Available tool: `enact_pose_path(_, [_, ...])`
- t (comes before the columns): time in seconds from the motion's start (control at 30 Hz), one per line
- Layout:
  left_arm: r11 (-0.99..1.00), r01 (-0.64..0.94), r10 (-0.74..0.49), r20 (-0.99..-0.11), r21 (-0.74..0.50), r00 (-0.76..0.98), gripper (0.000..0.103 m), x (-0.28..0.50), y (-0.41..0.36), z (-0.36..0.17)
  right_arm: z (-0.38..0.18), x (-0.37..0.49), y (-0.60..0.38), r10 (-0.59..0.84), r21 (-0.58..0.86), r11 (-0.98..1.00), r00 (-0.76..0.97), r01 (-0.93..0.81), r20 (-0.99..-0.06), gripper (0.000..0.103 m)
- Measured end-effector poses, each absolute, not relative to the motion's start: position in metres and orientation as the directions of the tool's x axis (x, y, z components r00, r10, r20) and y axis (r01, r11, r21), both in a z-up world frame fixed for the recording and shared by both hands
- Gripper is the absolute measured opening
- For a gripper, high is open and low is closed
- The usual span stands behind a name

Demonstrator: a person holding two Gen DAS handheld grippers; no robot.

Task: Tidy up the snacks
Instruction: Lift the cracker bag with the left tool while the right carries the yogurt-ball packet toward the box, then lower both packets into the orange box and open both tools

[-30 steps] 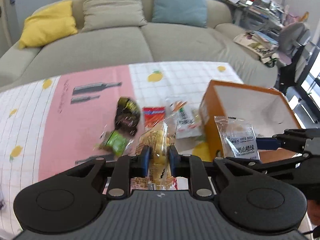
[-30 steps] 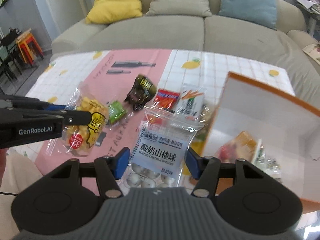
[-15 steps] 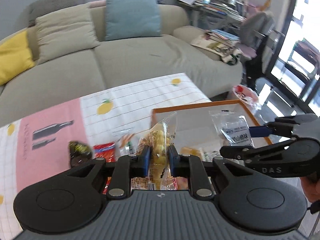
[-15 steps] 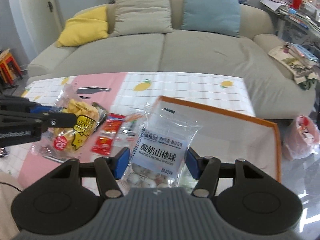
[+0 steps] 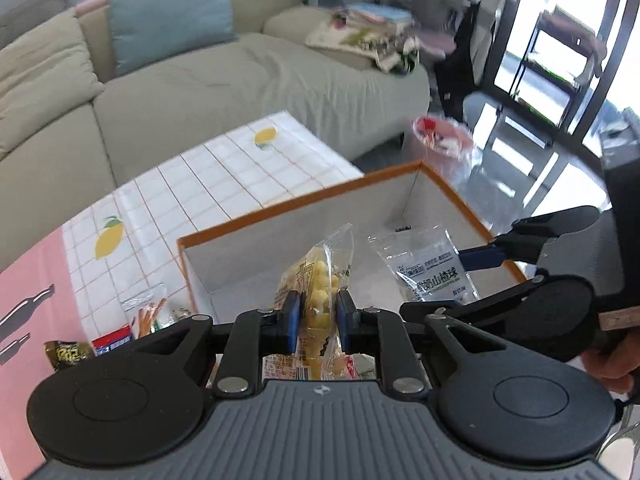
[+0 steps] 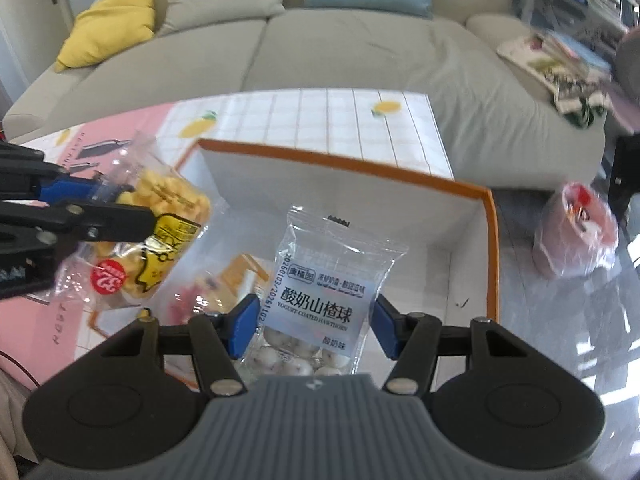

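My left gripper [image 5: 316,314] is shut on a clear bag of yellow puffed snacks [image 5: 318,280] and holds it above the near left part of the orange-rimmed white box [image 5: 304,200]. It also shows in the right wrist view [image 6: 160,216]. My right gripper [image 6: 316,322] is shut on a clear bag of yogurt-coated hawthorn balls [image 6: 324,292] and holds it over the middle of the box [image 6: 492,240]. That bag also shows in the left wrist view [image 5: 430,268]. Several snack packets [image 6: 224,280] lie on the box floor.
Loose snack packets [image 5: 116,328] lie on the pink and white checked tablecloth [image 5: 224,176] left of the box. A grey sofa [image 6: 320,40] stands behind the table. A bin with a red bag [image 6: 576,232] stands on the floor to the right.
Both grippers have moved right from over the loose snacks to above the box, each still holding its bag. The box interior now fills the view.
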State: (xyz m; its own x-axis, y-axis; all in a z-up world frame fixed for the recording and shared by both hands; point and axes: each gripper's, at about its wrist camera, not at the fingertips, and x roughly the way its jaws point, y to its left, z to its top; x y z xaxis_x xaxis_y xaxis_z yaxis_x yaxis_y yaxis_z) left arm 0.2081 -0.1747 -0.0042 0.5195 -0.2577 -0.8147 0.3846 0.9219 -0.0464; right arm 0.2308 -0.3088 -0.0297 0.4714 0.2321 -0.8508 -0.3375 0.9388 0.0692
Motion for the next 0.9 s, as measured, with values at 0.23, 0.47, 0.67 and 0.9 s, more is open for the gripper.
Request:
enact_pose_path(0.23, [0.905, 0.426, -0.212, -0.851, 0.015, 0.48, 0.02, 0.234, -0.189, -0.03, -0.066, 0.255, -0.309, 0.226, 0.072, 0.933, 0.421, -0.352, -0.878, 0.059])
enact_pose_path(0.47, [0.898, 0.437, -0.171, -0.874, 0.052, 0.456, 0.02, 0.258, -0.194, -0.05, -0.083, 0.276, -0.302, 0.207, 0.049, 0.926, 0.393, -0.375, -0.896, 0.059])
enact_pose_path(0.67, [0.895, 0.438, -0.123, -0.893, 0.089, 0.433, 0.02, 0.27, -0.193, -0.068, -0.097, 0.287, -0.297, 0.193, 0.033, 0.914, 0.361, -0.405, -0.912, 0.06])
enact_pose_path(0.9, [0.894, 0.437, -0.109, -0.898, 0.099, 0.425, 0.022, 0.273, -0.189, -0.074, -0.101, 0.293, -0.287, 0.181, 0.012, 0.901, 0.35, -0.433, -0.919, 0.063])
